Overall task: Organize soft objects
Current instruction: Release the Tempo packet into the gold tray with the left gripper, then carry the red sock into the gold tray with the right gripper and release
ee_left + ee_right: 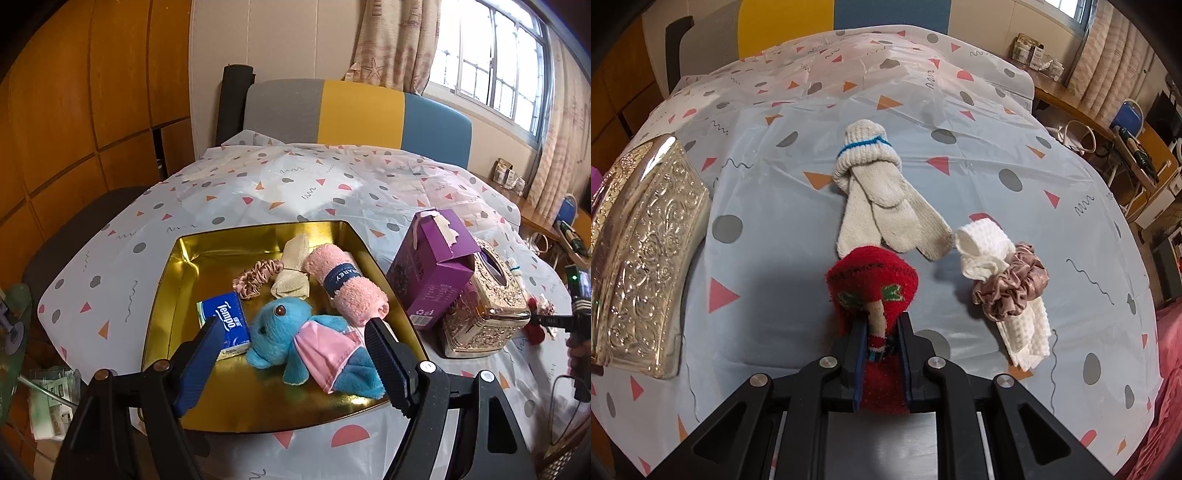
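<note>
Low in the right wrist frame, the right claw (882, 334) pinched a red sock (873, 284) by one fold; it could slip free. The left claw (295, 354) hung spread over the tray (177, 266), pinching nothing, and might bump the blue plush (280, 321).

purple carton (432, 269) leaning on ornate metal box (487, 306) | patterned tablecloth (798, 221) | window (491, 55)

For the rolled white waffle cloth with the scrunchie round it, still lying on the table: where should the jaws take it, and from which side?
Probably at the scrunchie, which cinches the white cloth into its narrowest, firmest section. Come from above, jaws straddling the roll across its width; its loose ends would likely flop or unroll. The right gripper is shut on a red sock, so the open left gripper is free.
</note>
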### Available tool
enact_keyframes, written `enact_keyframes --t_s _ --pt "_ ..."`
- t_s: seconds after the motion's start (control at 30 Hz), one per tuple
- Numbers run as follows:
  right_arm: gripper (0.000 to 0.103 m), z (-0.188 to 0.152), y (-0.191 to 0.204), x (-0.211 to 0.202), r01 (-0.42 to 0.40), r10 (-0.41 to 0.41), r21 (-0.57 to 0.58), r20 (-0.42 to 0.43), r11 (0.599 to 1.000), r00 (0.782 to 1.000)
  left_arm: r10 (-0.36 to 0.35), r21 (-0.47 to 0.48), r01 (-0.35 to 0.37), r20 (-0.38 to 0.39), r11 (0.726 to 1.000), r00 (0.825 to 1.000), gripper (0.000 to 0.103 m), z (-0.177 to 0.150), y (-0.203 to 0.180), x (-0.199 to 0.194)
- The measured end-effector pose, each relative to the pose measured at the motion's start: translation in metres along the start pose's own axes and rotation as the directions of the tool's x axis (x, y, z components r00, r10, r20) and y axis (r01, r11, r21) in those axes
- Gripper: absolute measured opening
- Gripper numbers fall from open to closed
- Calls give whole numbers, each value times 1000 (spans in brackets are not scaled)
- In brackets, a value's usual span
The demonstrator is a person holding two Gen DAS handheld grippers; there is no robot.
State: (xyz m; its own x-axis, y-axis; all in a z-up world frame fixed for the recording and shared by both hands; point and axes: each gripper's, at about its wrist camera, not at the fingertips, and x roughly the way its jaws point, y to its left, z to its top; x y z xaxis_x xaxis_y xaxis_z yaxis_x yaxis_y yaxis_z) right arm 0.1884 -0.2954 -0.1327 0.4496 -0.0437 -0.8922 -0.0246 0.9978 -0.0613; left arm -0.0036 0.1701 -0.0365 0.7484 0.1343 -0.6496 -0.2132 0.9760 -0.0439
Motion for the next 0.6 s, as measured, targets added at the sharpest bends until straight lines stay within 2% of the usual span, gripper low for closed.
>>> enact_keyframes --t_s 0.23,0.4,0.5,0.6 --pt "13 15 12 -18 -57 55 45 53 997 997 -10 10 10 -9 1000 1000 79 -5 -1 0" --pt "13 40 35 -41 -95 91 30 126 995 988 -12 14 12 -12 1000 1000 79 -6 0 0" --pt "13 59 56 -66 -135 133 -1 189 991 973 -13 11 13 -13 1000 1000 79 -6 0 1" --pt "13 75 83 -95 -182 190 -56 255 982 948 -9 12 9 -13 1000 1000 79 -7 2 1"
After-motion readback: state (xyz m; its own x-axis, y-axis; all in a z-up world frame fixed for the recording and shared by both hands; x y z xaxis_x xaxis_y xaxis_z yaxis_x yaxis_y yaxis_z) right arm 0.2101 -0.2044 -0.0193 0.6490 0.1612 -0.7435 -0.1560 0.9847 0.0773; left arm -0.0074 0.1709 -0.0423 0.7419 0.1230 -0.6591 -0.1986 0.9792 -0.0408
